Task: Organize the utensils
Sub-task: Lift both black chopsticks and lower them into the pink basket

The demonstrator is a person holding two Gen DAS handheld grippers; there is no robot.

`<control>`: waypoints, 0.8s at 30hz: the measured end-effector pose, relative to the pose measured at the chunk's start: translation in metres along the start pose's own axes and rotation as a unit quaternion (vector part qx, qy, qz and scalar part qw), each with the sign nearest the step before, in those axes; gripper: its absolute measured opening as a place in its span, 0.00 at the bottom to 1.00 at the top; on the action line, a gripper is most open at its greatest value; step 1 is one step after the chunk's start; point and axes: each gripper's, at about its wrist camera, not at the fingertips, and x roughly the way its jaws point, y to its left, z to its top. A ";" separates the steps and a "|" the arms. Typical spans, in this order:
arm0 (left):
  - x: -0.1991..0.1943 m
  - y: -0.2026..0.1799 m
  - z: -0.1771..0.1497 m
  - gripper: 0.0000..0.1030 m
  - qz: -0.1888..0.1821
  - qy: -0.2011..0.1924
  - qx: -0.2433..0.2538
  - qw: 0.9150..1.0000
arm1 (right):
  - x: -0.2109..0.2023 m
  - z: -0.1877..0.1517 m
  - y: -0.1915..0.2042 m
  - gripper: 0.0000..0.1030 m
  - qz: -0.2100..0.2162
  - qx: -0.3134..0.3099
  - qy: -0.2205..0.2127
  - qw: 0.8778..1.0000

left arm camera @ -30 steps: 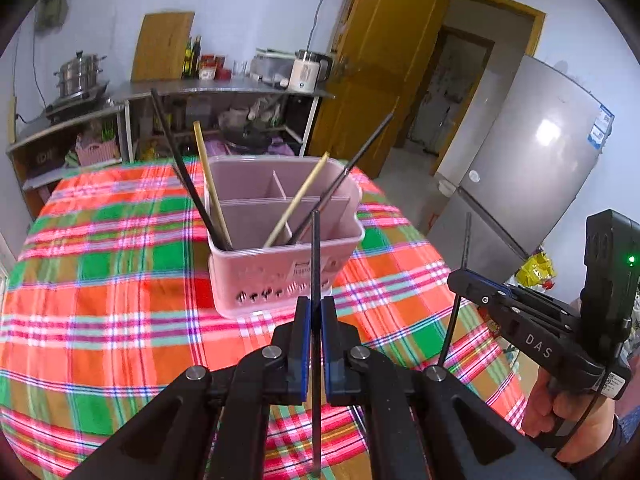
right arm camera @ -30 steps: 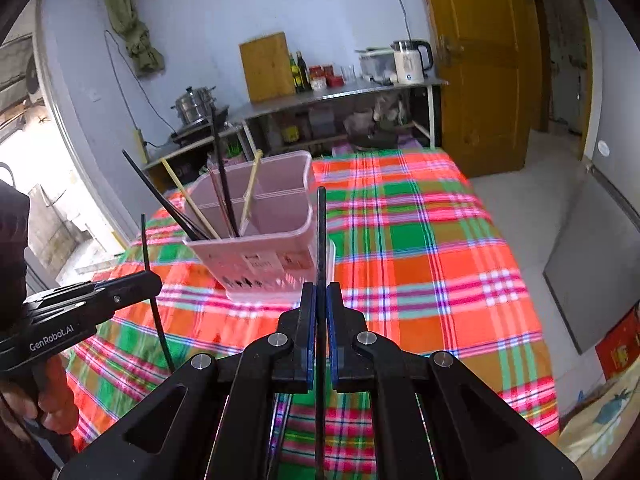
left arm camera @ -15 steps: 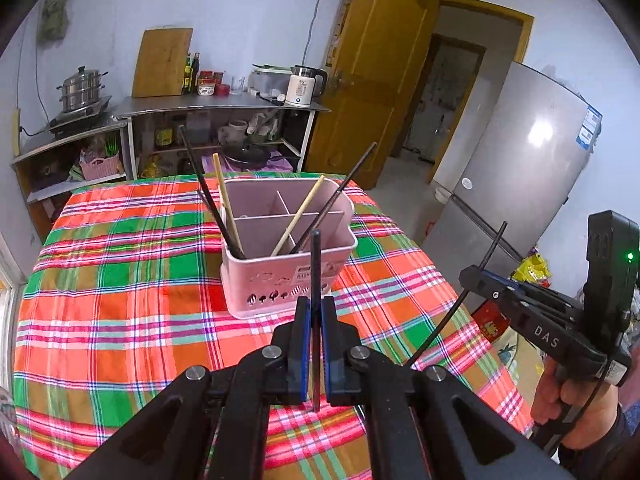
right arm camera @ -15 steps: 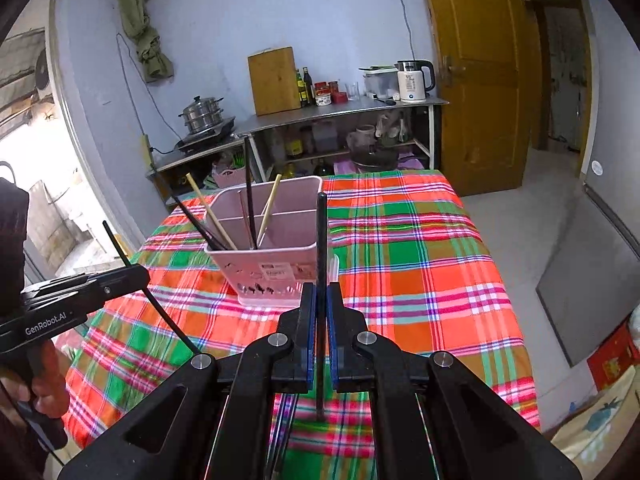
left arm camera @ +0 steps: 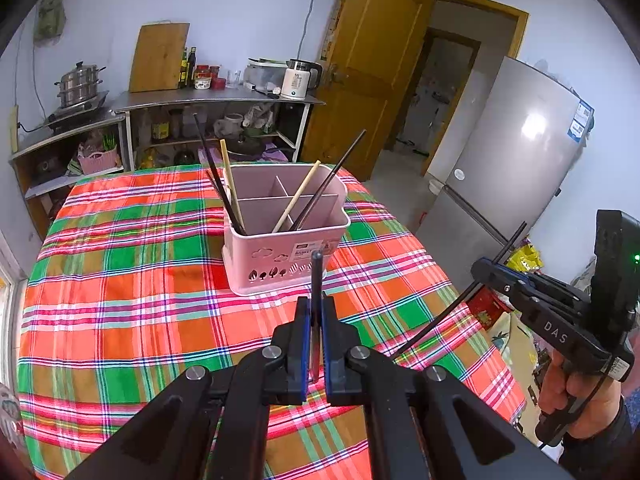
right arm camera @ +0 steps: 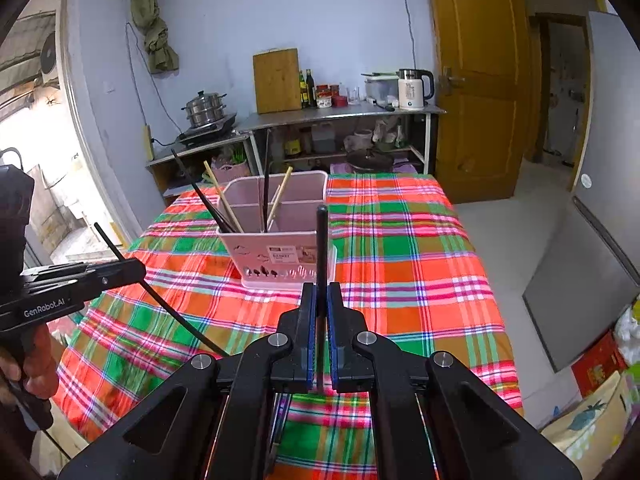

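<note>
A pink divided utensil basket (left arm camera: 286,240) stands on the plaid tablecloth and holds several black and wooden chopsticks; it also shows in the right wrist view (right arm camera: 280,236). My left gripper (left arm camera: 316,316) is shut on a black chopstick (left arm camera: 317,276) that points up, short of the basket. My right gripper (right arm camera: 320,304) is shut on another black chopstick (right arm camera: 321,248), also short of the basket. Each gripper shows in the other view, the right one (left arm camera: 480,270) with its chopstick tilted, the left one (right arm camera: 136,270) likewise.
The round table with its plaid cloth (left arm camera: 120,300) drops off at the near and right edges. A metal shelf (left arm camera: 216,100) with pots, bottles and a kettle stands behind. A fridge (left arm camera: 520,168) and a wooden door (left arm camera: 372,80) are to the right.
Both grippers have drawn back from the basket and risen, so it looks smaller and farther. Each held chopstick has tilted from near upright to slanted in the other gripper's view.
</note>
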 end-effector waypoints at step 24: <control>-0.017 0.003 0.010 0.04 0.007 -0.024 0.005 1.000 | 0.006 0.019 0.024 0.05 0.029 -0.013 -0.024 0.999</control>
